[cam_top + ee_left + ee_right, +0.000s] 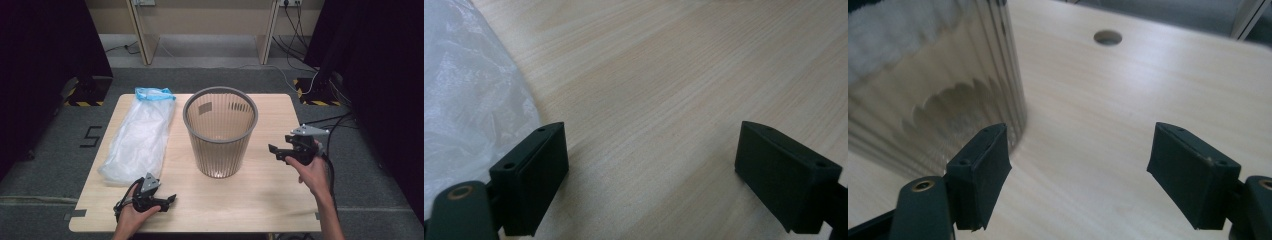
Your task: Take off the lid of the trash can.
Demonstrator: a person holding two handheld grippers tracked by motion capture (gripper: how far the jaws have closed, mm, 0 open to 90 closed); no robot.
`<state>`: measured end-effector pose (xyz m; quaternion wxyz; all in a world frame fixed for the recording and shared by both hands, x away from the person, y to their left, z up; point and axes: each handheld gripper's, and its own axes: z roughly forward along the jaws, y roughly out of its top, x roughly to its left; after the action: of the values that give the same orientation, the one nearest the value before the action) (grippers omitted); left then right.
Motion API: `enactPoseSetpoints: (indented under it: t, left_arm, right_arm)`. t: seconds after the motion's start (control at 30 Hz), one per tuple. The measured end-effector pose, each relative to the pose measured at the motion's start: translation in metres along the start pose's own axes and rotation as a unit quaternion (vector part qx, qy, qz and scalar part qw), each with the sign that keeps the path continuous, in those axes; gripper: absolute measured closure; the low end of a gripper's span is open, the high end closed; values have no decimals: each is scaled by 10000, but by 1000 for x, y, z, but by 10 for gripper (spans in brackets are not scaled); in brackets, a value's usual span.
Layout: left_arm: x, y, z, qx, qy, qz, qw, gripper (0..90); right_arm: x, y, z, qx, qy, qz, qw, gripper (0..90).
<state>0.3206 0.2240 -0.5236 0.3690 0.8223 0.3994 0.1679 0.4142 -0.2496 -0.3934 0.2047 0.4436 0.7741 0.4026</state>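
A ribbed, see-through grey waste bin [220,132] stands upright in the middle of the wooden table [260,195]. Left of it lies a flat clear plastic bag [140,137] with a blue tied end at the far side. My left gripper [169,201] rests near the front edge, just below the bag's near end, open with bare wood between its jaws; the bag [464,100] shows at the left of its view. My right gripper [275,152] hangs above the table right of the bin, open and holding nothing, with the bin wall [928,90] close by its left jaw.
A round hole [1108,37] is cut in the tabletop beyond the right gripper. Dark curtains flank the table, a wooden frame [200,30] stands behind it, and cables [300,30] run over the grey floor at the back right.
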Motion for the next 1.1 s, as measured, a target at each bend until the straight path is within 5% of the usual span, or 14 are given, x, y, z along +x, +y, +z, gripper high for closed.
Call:
enactPoseSetpoints:
  t: [0.23, 0.4, 0.73, 1.1]
  left_arm:
    - [0, 0, 0, -1, 1, 0, 10000, 127]
    - [0, 0, 0, 2, -3, -8, 10000, 128]
    - [0, 0, 0, 1, -2, -8, 10000, 128]
    - [0, 0, 0, 1, -2, -7, 10000, 128]
  right_arm:
    - [-3, 47, -11, -119, -18, -75, 9999, 188]
    - [-8, 76, -8, -102, 74, 89, 9999, 162]
    - [-10, 126, -4, -331, 145, 123, 9993, 224]
    - [11, 156, -4, -446, 413, -186, 9980, 316]
